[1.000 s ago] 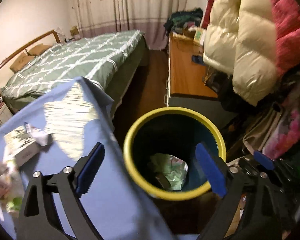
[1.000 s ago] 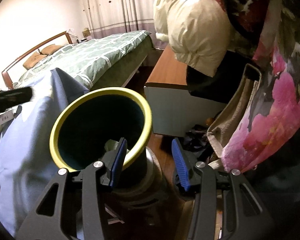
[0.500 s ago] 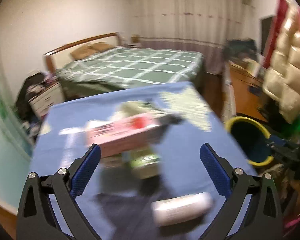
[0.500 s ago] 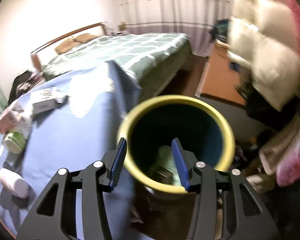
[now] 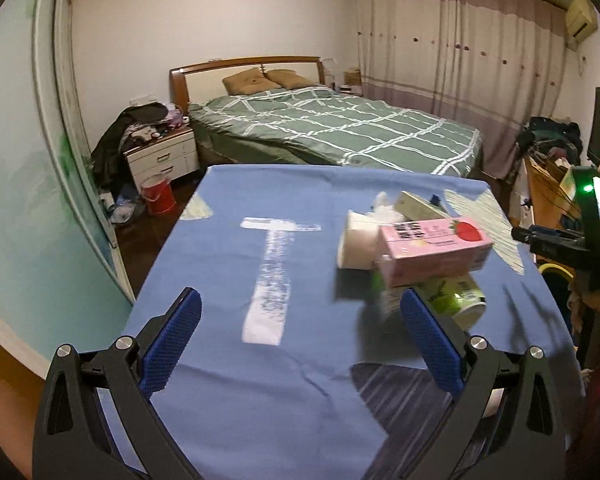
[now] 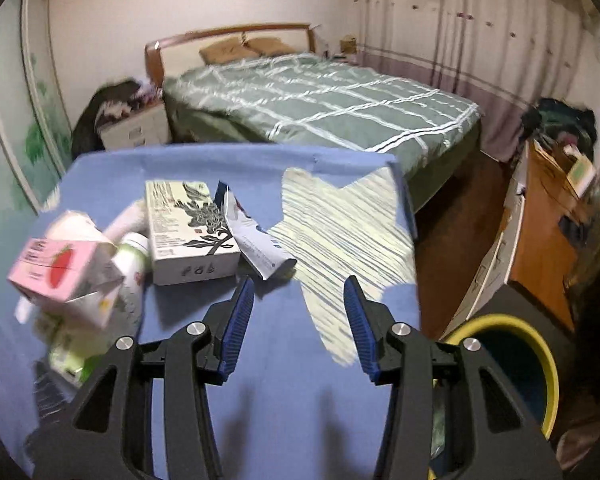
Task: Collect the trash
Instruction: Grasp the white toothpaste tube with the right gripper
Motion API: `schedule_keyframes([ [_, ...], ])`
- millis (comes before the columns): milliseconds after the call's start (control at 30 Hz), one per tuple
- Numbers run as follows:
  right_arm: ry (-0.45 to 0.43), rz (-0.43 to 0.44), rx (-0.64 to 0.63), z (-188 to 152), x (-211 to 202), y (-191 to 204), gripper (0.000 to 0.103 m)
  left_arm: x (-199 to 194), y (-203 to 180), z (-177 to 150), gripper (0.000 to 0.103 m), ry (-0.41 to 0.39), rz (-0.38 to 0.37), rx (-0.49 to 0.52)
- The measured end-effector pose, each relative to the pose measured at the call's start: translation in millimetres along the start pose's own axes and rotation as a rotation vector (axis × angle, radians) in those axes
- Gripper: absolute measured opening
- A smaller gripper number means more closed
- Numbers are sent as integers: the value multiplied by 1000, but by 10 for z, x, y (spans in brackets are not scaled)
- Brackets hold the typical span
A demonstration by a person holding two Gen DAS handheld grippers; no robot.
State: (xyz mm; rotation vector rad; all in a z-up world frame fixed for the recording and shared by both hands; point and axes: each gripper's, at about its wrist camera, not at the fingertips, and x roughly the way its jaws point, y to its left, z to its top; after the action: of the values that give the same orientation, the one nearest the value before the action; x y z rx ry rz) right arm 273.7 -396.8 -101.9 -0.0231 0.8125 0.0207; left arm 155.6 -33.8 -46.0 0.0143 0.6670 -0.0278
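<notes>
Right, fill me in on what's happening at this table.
A person is clearing trash off the blue-clothed table with a pair of tongs in each hand. Both the left tongs and the right tongs are open and empty, above the cloth. The pink strawberry carton, white patterned box and green-and-white bottle remain uncollected; the yellow-rimmed bin stands beside the table.
</notes>
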Motion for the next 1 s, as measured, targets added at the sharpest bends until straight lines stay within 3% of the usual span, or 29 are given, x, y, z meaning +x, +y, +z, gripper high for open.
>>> schedule_keyframes([
  [167,61,-20,-61,-11,333,60,45,44,-33,24,98,6,-6,-14],
  [467,90,-8,-184,95,706,228,45,163,-132,24,98,27,-25,-3],
  [867,81,61,-207,220,913,235,45,243,-155,22,98,41,-23,-10],
  [933,85,77,-196,221,905,212,35,244,-158,21,98,43,-22,-10],
  [1000,90,89,-181,230,909,171,17,243,-164,20,98,44,-22,-10],
])
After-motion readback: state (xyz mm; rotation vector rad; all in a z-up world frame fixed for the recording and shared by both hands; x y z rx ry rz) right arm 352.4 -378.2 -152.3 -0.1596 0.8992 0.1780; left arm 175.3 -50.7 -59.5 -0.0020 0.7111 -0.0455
